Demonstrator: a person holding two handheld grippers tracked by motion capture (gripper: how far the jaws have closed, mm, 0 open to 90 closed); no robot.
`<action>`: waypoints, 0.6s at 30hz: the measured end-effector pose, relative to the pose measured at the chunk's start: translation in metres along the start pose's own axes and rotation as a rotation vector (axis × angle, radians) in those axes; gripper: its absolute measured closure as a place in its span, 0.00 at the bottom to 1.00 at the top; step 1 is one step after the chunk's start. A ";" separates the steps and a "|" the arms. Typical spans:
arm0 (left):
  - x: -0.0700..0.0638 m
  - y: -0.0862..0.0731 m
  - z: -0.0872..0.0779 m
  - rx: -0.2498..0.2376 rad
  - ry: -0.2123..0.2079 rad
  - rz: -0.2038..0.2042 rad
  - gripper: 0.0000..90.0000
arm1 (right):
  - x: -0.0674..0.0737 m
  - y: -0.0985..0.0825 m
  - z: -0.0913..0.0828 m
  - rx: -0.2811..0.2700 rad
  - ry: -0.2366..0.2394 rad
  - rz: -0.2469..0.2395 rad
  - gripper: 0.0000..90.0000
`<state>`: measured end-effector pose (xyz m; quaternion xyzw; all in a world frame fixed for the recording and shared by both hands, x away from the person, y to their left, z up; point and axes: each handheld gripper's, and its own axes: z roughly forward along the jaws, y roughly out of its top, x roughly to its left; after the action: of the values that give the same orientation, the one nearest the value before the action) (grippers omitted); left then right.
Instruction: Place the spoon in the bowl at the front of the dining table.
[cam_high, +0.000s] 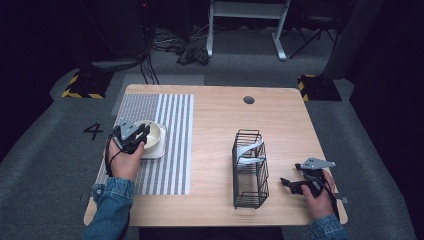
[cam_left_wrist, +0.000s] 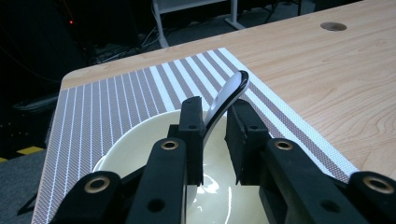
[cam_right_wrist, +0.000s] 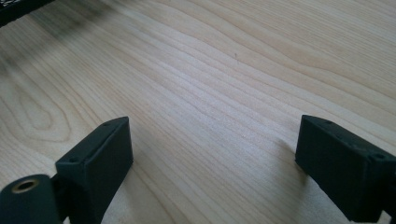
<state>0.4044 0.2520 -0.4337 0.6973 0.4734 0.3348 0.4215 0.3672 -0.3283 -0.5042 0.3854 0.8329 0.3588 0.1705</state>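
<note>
We saw the left gripper (cam_left_wrist: 214, 140) poised over a cream bowl (cam_left_wrist: 140, 154) on the striped placemat (cam_left_wrist: 102, 102). A dark spoon (cam_left_wrist: 229, 95) stood tilted between its jaws, handle rising past the tips and the lower end down in the bowl. The jaws stood slightly parted: the spoon lay against the left-hand pad, with a gap to the other, so we judged the grip slack rather than pinching. With the spoon resting in the bowl, the placing looked all but done; what seemed left was to draw the gripper clear.

The right gripper (cam_right_wrist: 212, 154) hung low over bare wood, jaws spread wide with nothing between them. In the high view it sat (cam_high: 300, 182) just to the right of a black wire basket (cam_high: 250, 170), which held something pale that we could not make out, perhaps more to set out.

The only writing we could read was a dark "4" (cam_high: 93, 131) on the grey floor, left of the table (cam_high: 220, 115) and beyond the left gripper.
</note>
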 end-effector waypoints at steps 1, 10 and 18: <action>-0.001 0.000 0.000 0.003 -0.001 -0.001 0.85 | 0.000 0.000 0.000 0.000 0.000 -0.001 0.12; -0.009 -0.001 0.003 0.023 -0.010 0.018 0.82 | 0.000 0.000 0.000 0.000 0.000 0.000 0.12; -0.016 -0.003 0.009 0.039 -0.028 0.013 0.77 | 0.000 0.000 0.000 0.000 0.000 0.000 0.12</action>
<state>0.4057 0.2356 -0.4409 0.7132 0.4693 0.3182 0.4122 0.3673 -0.3283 -0.5042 0.3852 0.8329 0.3589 0.1707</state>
